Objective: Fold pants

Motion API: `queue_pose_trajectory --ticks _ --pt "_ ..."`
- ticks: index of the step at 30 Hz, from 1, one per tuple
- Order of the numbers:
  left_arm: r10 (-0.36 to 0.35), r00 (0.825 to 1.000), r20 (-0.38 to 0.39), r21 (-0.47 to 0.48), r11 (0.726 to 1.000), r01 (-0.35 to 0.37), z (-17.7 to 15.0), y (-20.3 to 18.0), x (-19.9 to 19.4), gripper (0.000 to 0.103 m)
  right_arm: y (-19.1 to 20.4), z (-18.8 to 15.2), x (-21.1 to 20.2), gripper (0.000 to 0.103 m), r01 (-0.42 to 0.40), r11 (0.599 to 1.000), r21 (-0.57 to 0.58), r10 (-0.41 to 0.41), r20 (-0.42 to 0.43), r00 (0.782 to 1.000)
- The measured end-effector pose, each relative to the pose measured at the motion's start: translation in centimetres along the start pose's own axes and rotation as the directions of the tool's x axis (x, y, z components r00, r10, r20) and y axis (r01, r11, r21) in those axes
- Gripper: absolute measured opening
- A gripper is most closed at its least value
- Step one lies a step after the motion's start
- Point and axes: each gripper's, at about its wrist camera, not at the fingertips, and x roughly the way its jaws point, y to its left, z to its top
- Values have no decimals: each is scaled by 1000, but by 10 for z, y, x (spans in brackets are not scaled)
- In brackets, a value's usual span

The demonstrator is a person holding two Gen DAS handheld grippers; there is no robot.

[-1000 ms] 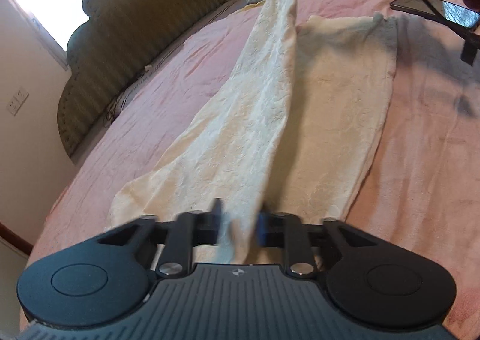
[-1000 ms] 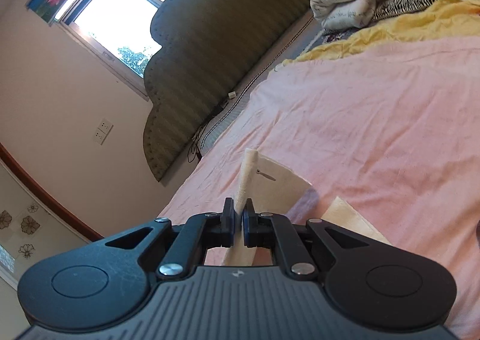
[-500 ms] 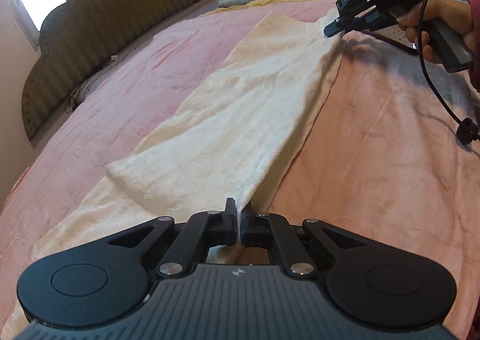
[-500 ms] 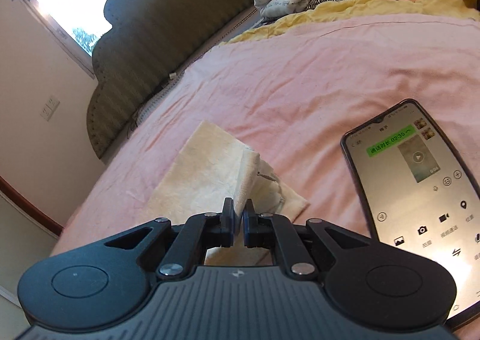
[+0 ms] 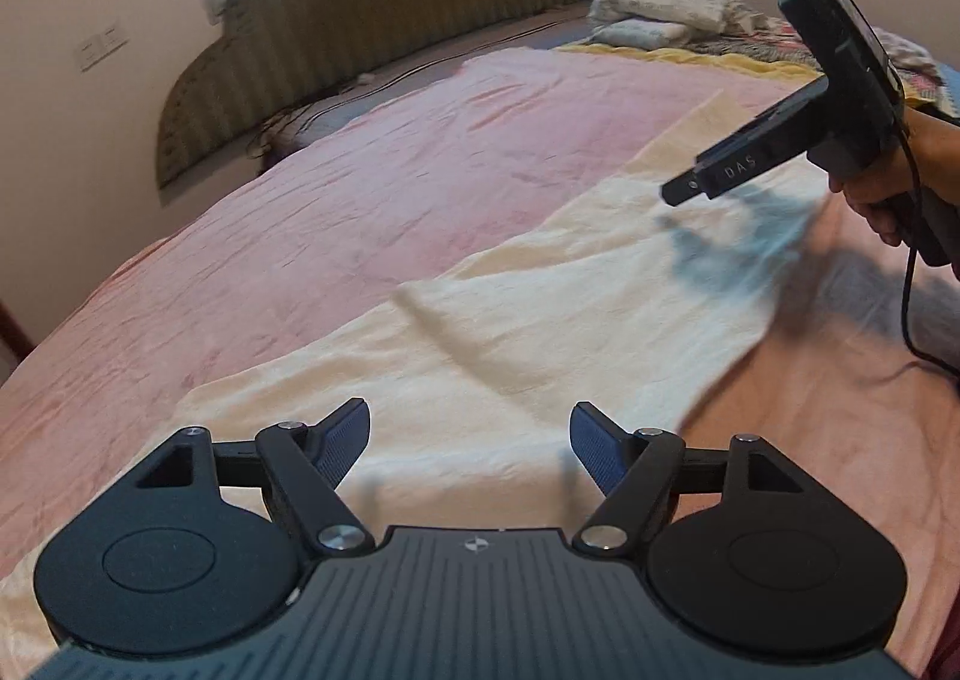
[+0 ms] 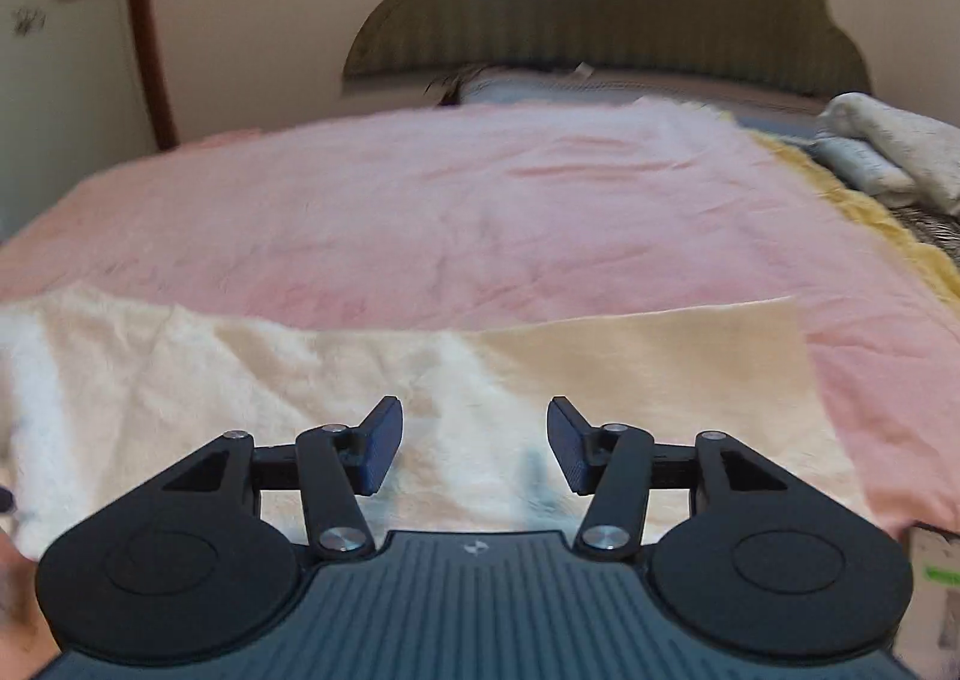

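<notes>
Bed w/ pink sheet (image 5: 420, 152); cream pants (image 5: 540, 332) lie flat on it, legs laid one over the other. Long axis runs from just under the left gripper (image 5: 468, 443) toward the right gripper (image 6: 474, 443), seen hovering over the far end. Both sets of jaws wide open, holding nothing. Next fold prob. end-to-end along that axis; each gripper nearest its own end.

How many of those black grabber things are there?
2. The left black two-finger gripper hangs over the near end of the cream pants, jaws open. The right black two-finger gripper, hand-held, hangs over the far end, jaws open.
</notes>
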Motion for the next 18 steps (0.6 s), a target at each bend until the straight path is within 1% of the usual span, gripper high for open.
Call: queue_pose_trajectory --ticks 2,3,4,5,6,7,8,9,10,11,12,13,14,15,16,17,18 --pt "62 997 -41 -52 997 -64 -9 24 -3 77 -4 7 36 53 63 997 -42 -66 -69 995" --pt "90 994 -59 -84 992 -94 -16 40 -7 77 -14 10 49 53 92 995 -25 -94 -77 993" --pt "121 990 -74 -114 985 -129 -24 55 -12 77 -25 13 54 57 120 992 32 -117 -67 991" --pt "153 984 -89 -142 976 -164 -30 68 -16 77 -31 18 52 57 171 981 90 -165 -65 984" --pt "183 978 -101 -169 966 -198 -37 81 -21 77 -27 21 42 59 215 970 116 -213 -34 977" --pt "217 969 -119 -202 950 -237 -45 96 -26 77 -15 23 30 59 188 977 98 -191 22 981" --pt "240 961 -136 -226 937 -266 -51 107 -30 77 2 24 19 59 114 992 60 -117 54 992" --pt "256 955 -153 -247 925 -287 -56 118 -33 77 21 24 13 59 8 1000 12 -8 52 999" --pt "271 947 -171 -273 911 -310 -63 130 -37 77 44 24 10 58 -136 990 -42 137 19 990" --pt "285 940 -185 -292 898 -330 -67 139 -40 77 63 23 11 57 -247 966 -81 246 -25 969" --pt "300 933 -199 -308 885 -350 -73 149 -43 77 84 22 15 57 -340 933 -121 332 -83 940" --pt "314 926 -212 -318 873 -369 -76 155 -46 77 103 21 22 57 -399 903 -161 378 -143 915" --pt "327 919 -222 -328 862 -386 -80 161 -49 77 116 20 32 57 -411 890 -197 378 -184 907" --pt "338 913 -229 -338 852 -400 -84 166 -52 77 126 22 46 57 -379 894 -241 332 -213 919" --pt "343 910 -233 -341 848 -406 -88 170 -52 78 133 24 62 57 -321 900 -296 265 -213 940" --pt "350 905 -242 -338 844 -417 -92 175 -52 78 132 30 72 63 -306 899 -312 260 -183 948" --pt "369 891 -266 -331 833 -443 -97 179 -52 78 127 40 83 63 -280 918 -282 239 -171 956"
